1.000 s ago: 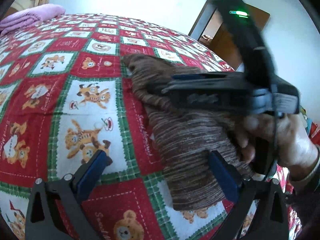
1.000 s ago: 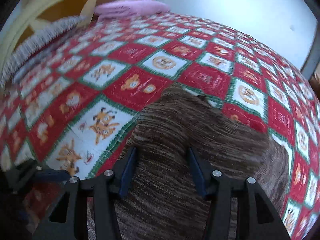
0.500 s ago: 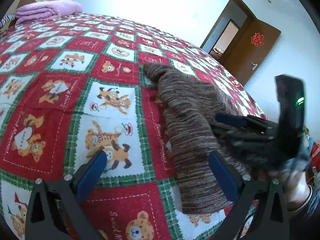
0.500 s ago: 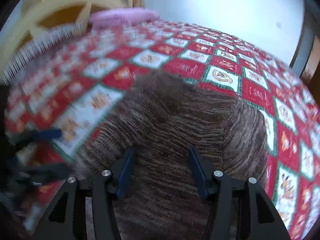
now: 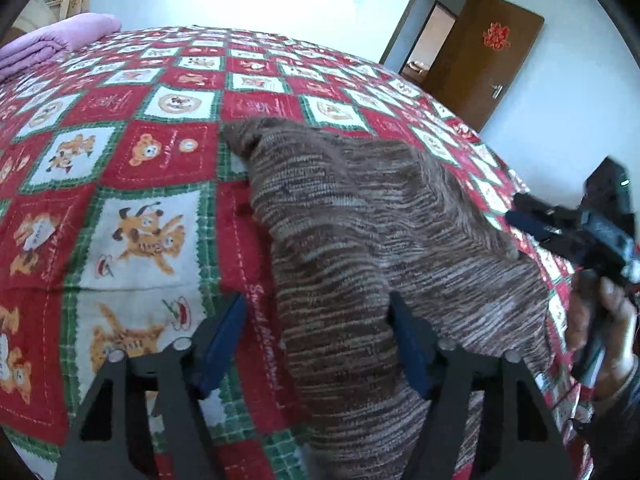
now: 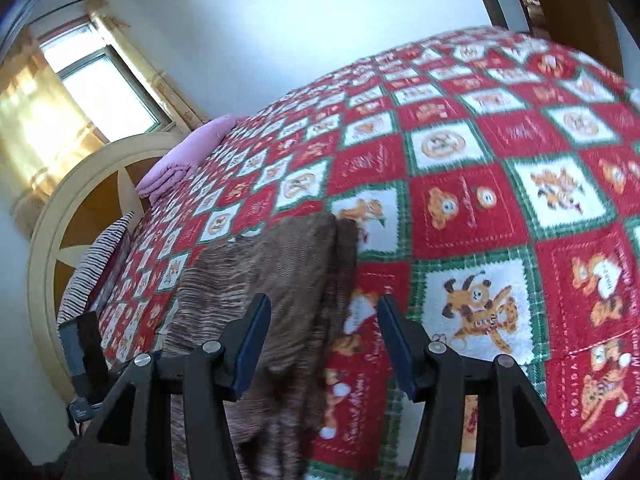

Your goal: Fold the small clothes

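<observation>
A brown striped knit garment (image 5: 360, 232) lies rumpled on the bed's red, green and white bear quilt (image 5: 132, 152). My left gripper (image 5: 316, 340) hovers low over the garment's near left edge. Its jaws are closing with that edge between them, and the blue pads (image 5: 224, 340) stand clear of the cloth. A hand holds my right gripper (image 5: 520, 212) at the garment's far right side. In the right wrist view the right gripper (image 6: 324, 340) stands open above the garment's (image 6: 272, 280) edge and the quilt (image 6: 500, 184), gripping nothing.
A folded pink blanket (image 5: 60, 40) lies at the bed's far corner, near a round cream headboard (image 6: 52, 216) and a striped pillow (image 6: 96, 272). A brown door (image 5: 492, 60) stands open beyond the bed. A window (image 6: 100, 92) is on the headboard wall.
My right gripper has swung off the middle of the garment to its side and rolled. My left gripper's jaws have narrowed and now straddle the garment's near edge.
</observation>
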